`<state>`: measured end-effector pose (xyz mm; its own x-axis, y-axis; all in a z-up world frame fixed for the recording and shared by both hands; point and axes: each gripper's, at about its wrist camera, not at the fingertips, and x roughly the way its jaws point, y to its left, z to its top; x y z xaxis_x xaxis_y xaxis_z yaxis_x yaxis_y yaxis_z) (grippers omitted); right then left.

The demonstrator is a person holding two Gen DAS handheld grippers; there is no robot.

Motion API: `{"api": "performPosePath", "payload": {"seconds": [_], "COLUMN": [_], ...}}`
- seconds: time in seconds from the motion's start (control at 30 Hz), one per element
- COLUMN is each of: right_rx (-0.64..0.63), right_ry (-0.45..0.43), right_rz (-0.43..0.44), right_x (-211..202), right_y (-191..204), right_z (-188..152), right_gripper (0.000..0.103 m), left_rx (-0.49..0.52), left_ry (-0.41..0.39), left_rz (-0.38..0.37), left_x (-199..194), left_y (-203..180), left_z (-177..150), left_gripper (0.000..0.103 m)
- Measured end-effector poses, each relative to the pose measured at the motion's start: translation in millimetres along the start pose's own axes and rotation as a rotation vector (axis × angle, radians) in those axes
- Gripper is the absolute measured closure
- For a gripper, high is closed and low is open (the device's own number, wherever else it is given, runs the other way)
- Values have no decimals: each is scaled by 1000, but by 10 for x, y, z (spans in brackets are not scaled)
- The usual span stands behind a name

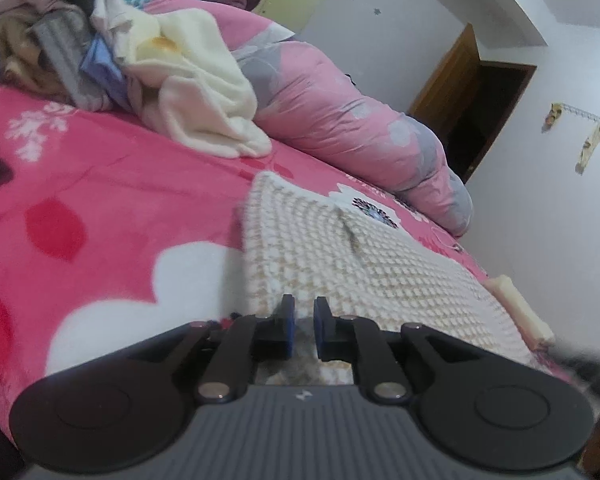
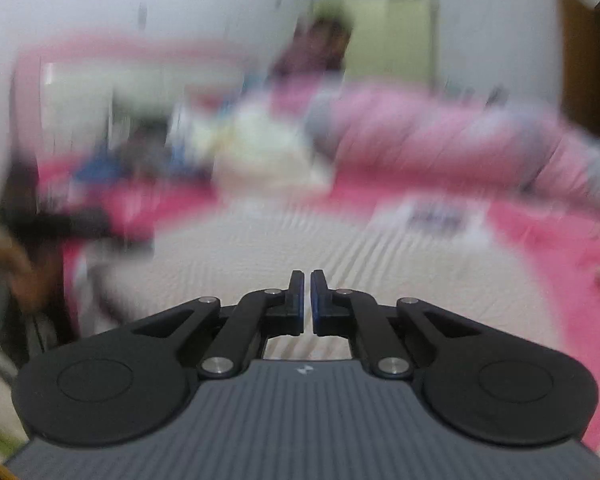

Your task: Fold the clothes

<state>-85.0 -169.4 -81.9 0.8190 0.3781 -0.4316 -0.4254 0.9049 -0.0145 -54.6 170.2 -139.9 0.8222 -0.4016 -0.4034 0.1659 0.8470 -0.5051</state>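
In the left wrist view, my left gripper [image 1: 304,314] has its jaws almost together, with only a narrow gap, and I cannot see cloth pinched between them, so I take it as closed on nothing. The knitted sweater [image 1: 340,248], cream with a small check pattern, lies flat on the pink bed [image 1: 100,208], directly in front of these jaws and slightly to their right. Its near edge passes under the fingertips, and its long axis runs away from me toward the far right edge of the bed, where the rolled pink duvet [image 1: 360,120] lies. A pile of unfolded clothes [image 1: 120,52] sits well apart, near the far left corner. In the right wrist view, everything is blurred, but my right gripper [image 2: 303,300] is sharp: its jaws are together and nothing is between them. The same sweater [image 2: 340,248] fills the bed in front of and below these jaws, and spreads to both sides. I judge that both hands are near the near edge of the sweater, the left one closer to its left side. The coming fold, I think, depends on taking this near edge and carrying it along the long axis toward the duvet.
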Motion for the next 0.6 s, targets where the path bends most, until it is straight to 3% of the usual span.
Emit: {"api": "performPosePath", "payload": {"seconds": [0.03, 0.1, 0.17, 0.27, 0.33, 0.37, 0.43, 0.47, 0.53, 0.6], "right_rx": [1, -22, 19, -9, -56, -63, -68, -85, -67, -42], "right_ry": [137, 134, 190, 114, 55, 61, 223, 206, 236, 196], "right_rz": [-2, -21, -38, -40, 21, 48, 48, 46, 44, 71], "right_x": [267, 319, 251, 118, 66, 110, 469, 518, 500, 403], "right_y": [39, 106, 91, 98, 240, 301, 365, 376, 390, 404], "right_z": [-153, -277, -52, 185, 249, 177, -84, -199, -43, 180], "right_gripper": [101, 101, 100, 98, 98, 97, 97, 97, 96, 95], "left_rx": [-7, -14, -8, -15, -33, -46, -74, -84, -85, -93], "left_ry": [0, 1, -3, -7, -10, -10, -9, -9, -22, -49], "left_rz": [-3, -17, -26, -40, -56, -63, -78, -83, -81, -62], "left_x": [2, 2, 2, 27, 27, 25, 13, -5, -70, -140], "left_y": [27, 75, 106, 140, 170, 188, 231, 255, 291, 347], "left_z": [-7, -6, 3, 5, -3, -2, 10, 22, 45, 66], "left_gripper": [91, 89, 88, 89, 89, 89, 89, 89, 87, 73]}}
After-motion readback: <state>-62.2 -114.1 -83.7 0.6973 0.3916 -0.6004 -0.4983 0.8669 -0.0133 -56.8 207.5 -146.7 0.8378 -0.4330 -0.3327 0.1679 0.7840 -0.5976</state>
